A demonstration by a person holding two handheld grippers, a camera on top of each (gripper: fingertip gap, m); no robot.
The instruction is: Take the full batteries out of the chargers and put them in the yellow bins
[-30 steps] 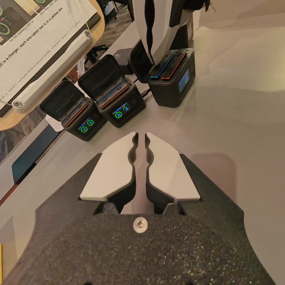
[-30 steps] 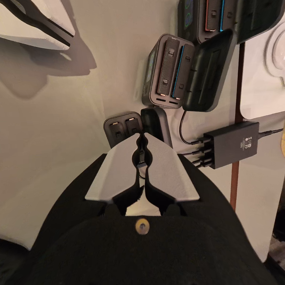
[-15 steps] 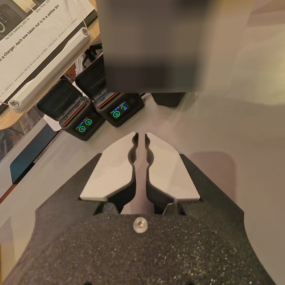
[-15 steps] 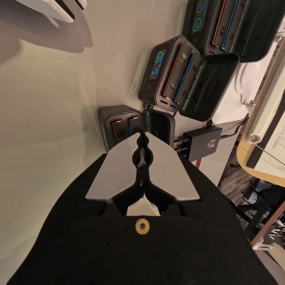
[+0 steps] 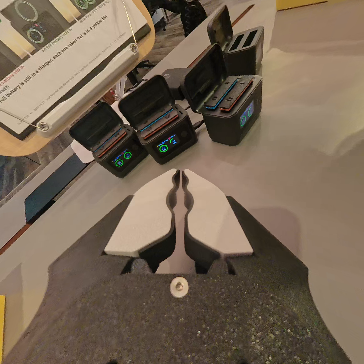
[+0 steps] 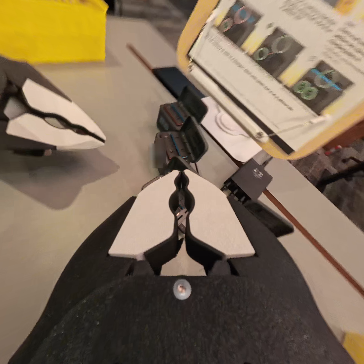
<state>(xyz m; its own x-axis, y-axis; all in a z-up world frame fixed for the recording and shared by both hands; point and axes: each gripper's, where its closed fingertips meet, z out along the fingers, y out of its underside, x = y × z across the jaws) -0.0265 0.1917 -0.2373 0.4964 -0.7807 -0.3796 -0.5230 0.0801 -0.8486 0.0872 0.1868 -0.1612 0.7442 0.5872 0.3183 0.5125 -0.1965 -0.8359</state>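
Observation:
Four black chargers stand open in a row on the grey table (image 5: 295, 177). The near-left charger (image 5: 118, 153), the second charger (image 5: 167, 137) and the third charger (image 5: 232, 114) each hold two batteries, and their screens are lit. The far charger (image 5: 244, 45) shows two empty slots. My left gripper (image 5: 180, 171) is shut and empty, just in front of the chargers; it also shows in the right wrist view (image 6: 101, 140). My right gripper (image 6: 181, 172) is shut on a black battery (image 6: 181, 212), held above the table. A yellow bin (image 6: 51, 29) stands far left in the right wrist view.
A printed instruction sheet on a wooden board (image 6: 275, 69) hangs over the table's edge behind the chargers (image 6: 177, 145). A black power hub (image 6: 250, 179) with cables lies beside them. Another yellow bin (image 5: 301, 3) shows at the far right; a yellow sliver (image 5: 2, 325) shows at the near left. About 15 centimetres separates my left fingertips from my right.
My right gripper has lifted away from the far charger with the battery and swung round towards the yellow bin. It has left the left wrist view. My left gripper has barely moved.

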